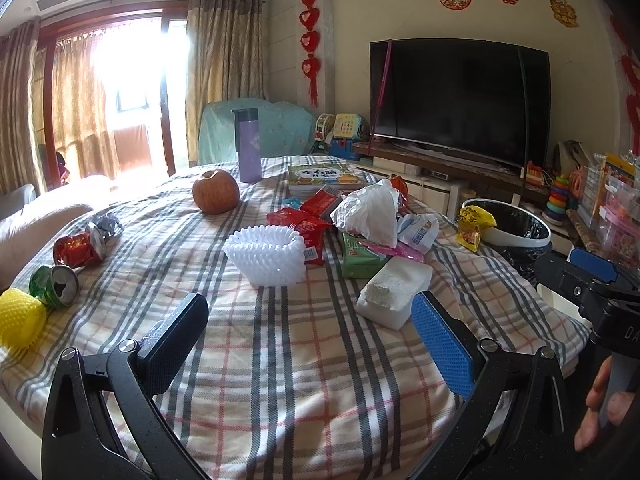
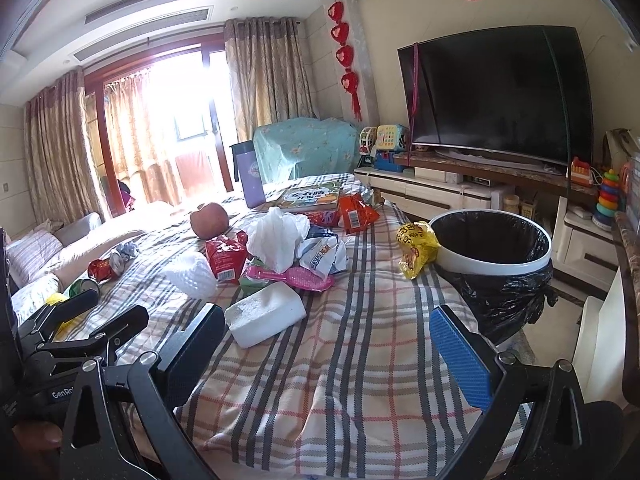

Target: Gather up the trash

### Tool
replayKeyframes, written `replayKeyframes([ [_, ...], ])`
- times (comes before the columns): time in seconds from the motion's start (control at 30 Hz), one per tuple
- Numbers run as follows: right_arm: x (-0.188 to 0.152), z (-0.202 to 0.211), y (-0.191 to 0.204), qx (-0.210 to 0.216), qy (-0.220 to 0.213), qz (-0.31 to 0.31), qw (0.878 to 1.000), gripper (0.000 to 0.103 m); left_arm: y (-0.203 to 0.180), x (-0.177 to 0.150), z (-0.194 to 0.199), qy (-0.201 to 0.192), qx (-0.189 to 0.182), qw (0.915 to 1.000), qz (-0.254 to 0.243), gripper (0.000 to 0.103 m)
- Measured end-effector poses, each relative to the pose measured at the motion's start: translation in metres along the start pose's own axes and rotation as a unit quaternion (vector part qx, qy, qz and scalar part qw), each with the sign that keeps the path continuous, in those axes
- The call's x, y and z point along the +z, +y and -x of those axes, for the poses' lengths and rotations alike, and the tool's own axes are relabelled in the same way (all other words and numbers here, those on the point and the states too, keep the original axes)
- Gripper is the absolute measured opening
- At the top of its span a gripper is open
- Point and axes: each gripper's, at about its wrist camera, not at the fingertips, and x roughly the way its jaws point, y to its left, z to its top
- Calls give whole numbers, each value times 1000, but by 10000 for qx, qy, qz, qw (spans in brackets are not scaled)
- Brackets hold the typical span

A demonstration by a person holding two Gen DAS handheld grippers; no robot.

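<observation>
Trash lies on a plaid-covered table [image 1: 304, 360]: a white foam block [image 1: 394, 290] [image 2: 264, 314], a white foam net [image 1: 266, 256], a crumpled white bag [image 1: 370, 210] [image 2: 278, 236], red snack wrappers [image 1: 304, 222], a yellow snack bag [image 2: 416, 248] [image 1: 472, 226], two crushed cans [image 1: 78, 250] and a yellow foam net [image 1: 18, 318]. A white bin with a black liner [image 2: 490, 246] stands at the table's right edge. My left gripper [image 1: 310, 326] is open and empty, just short of the foam block. My right gripper [image 2: 328, 338] is open and empty, near the foam block.
An apple [image 1: 216, 191], a purple flask [image 1: 249, 146] and a children's book [image 1: 330, 176] sit at the table's far side. A TV [image 2: 496, 94] on a cabinet, toys and shelves line the right wall. A sofa [image 2: 36, 256] is at the left.
</observation>
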Motion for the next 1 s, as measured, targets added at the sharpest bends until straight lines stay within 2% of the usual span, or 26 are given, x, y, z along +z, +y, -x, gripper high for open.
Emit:
replayKeyframes([
  [0.43, -1, -13, 12, 280, 270, 64, 9992, 103, 22, 3, -15, 193, 80, 9996, 200, 103],
  [0.77, -3, -44, 25, 626, 714, 18, 9955, 102, 46, 8, -46, 602, 181, 9974, 355, 103],
  [1.0, -4, -77, 26, 768, 1158, -165, 9902, 92, 58, 17, -76, 870, 172, 9951, 435, 103],
])
